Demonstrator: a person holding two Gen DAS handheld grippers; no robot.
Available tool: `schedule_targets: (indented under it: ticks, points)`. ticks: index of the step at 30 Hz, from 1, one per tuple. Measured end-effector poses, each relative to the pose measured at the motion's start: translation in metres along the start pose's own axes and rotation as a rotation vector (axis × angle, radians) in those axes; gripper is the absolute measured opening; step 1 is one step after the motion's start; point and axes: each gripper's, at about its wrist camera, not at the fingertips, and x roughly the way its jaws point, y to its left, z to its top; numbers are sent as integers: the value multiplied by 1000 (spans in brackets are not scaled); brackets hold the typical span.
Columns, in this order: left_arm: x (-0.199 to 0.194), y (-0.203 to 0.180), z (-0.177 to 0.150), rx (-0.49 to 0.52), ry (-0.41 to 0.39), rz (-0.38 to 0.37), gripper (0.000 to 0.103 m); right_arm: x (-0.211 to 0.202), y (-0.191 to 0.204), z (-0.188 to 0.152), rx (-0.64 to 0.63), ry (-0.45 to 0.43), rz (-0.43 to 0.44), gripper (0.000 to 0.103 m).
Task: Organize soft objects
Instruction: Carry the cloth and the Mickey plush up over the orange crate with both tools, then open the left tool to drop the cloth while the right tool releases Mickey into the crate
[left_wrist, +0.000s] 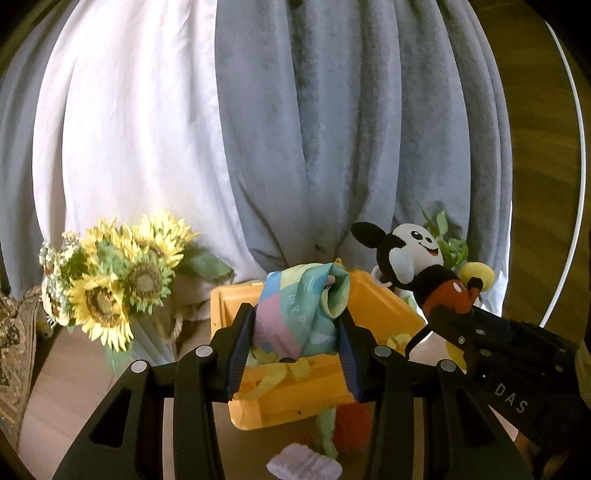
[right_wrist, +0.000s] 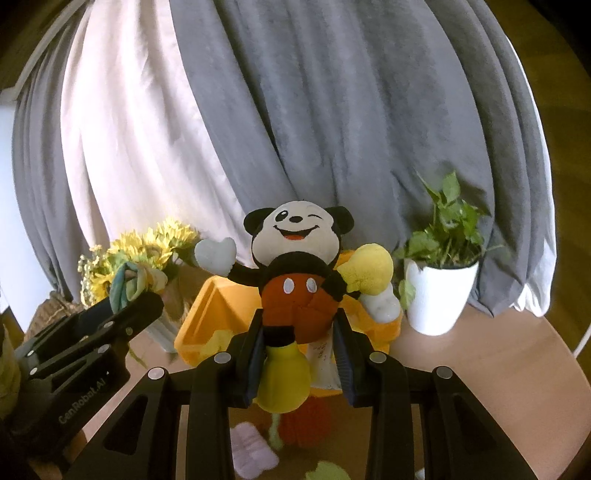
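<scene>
My left gripper (left_wrist: 295, 325) is shut on a pastel patchwork cloth (left_wrist: 299, 310) and holds it above an open orange bin (left_wrist: 376, 306). My right gripper (right_wrist: 301, 332) is shut on a Mickey Mouse plush (right_wrist: 299, 266) at its red shorts, upright, above the same orange bin (right_wrist: 210, 314). The plush also shows in the left wrist view (left_wrist: 417, 258), at the right. The left gripper with the cloth (right_wrist: 129, 280) shows at the left of the right wrist view. Yellow soft items (left_wrist: 273, 373) lie inside the bin.
A sunflower bouquet (left_wrist: 110, 280) stands at the left of the bin and a potted green plant in a white pot (right_wrist: 439, 295) at the right. Grey and white curtains (left_wrist: 295, 129) hang behind. An orange knitted item (right_wrist: 306, 424), a pale purple cloth (left_wrist: 303, 461) and a green one lie on the wooden table.
</scene>
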Motion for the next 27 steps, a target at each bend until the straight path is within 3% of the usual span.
schedule_targets:
  ticks: [12,27]
  points:
    - [55,10,11,-5,19,-1,43,44,-2,17,-26,11,7,35]
    - [141,22,-4,-8,132,7,43,130,-13,16,4,127,-2,35]
